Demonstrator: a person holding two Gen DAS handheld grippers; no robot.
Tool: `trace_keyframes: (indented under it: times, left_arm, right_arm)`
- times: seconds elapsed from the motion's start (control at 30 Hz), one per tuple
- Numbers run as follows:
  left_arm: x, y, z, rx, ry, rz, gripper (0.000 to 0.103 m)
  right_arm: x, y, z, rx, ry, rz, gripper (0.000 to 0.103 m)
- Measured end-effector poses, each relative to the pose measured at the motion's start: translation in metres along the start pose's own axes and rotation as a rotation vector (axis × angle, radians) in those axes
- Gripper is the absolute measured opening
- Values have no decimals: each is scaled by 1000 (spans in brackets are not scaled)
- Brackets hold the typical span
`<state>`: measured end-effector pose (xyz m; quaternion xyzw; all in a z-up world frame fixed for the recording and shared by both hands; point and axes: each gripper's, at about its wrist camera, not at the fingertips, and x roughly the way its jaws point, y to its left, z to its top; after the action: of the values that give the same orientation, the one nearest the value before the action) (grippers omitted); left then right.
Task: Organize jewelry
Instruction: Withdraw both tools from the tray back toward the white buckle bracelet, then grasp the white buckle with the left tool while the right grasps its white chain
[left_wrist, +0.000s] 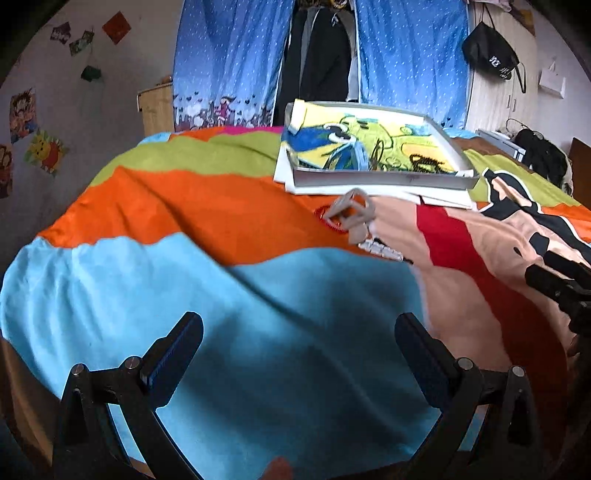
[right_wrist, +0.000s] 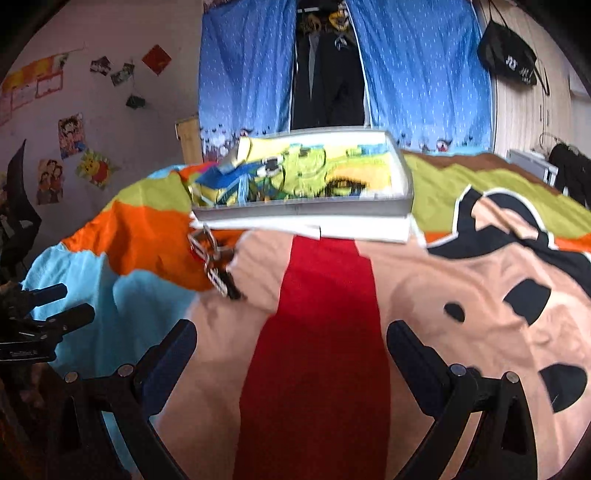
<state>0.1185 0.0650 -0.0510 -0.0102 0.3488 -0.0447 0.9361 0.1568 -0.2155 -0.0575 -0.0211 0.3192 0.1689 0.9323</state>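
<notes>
Both my hand-held grippers, left (left_wrist: 299, 354) and right (right_wrist: 291, 354), hang wide apart and empty over the bedspread (left_wrist: 184, 280). The loose jewelry pile (left_wrist: 351, 218), a red ring and what looks like silvery chain, lies on the bed just before the tray (left_wrist: 380, 179). The soft quilt may give under my fingertips, so I could pinch cloth or snag a tangled chain and drag everything.

The bed (left_wrist: 258, 295) lies bare and open ahead of both grippers. Farther on, a small heap of jewelry (left_wrist: 351, 218) sits just before the shallow tray (left_wrist: 380, 179), whose raised rim bars a low approach; beyond it hang curtains (left_wrist: 229, 55).
</notes>
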Motion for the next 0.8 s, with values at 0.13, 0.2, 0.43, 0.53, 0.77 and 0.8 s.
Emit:
trace_keyframes:
  times: [0.13,0.2,0.43,0.53,0.77,0.8]
  left_arm:
    - [3,1,-1,0,24,-2,102]
    - [5,3,0,-3,38,3,102]
    - [15,9,7,-24,85,-12,102]
    - [21,10,14,-26,105,-32,102]
    - [35,10,34,-29,116,-119,102]
    - [38,7,38,-31,116,-131,102]
  right_arm:
    - [9,-1,-4,5,29,14,103]
    - [13,-2,-3,9,44,25,103]
    - [34,-8,6,-5,94,65,103]
    - [43,-9,12,-24,104,82,103]
    - [65,-12,30,-98,108,105,103]
    - [68,-11,32,-110,114,115,103]
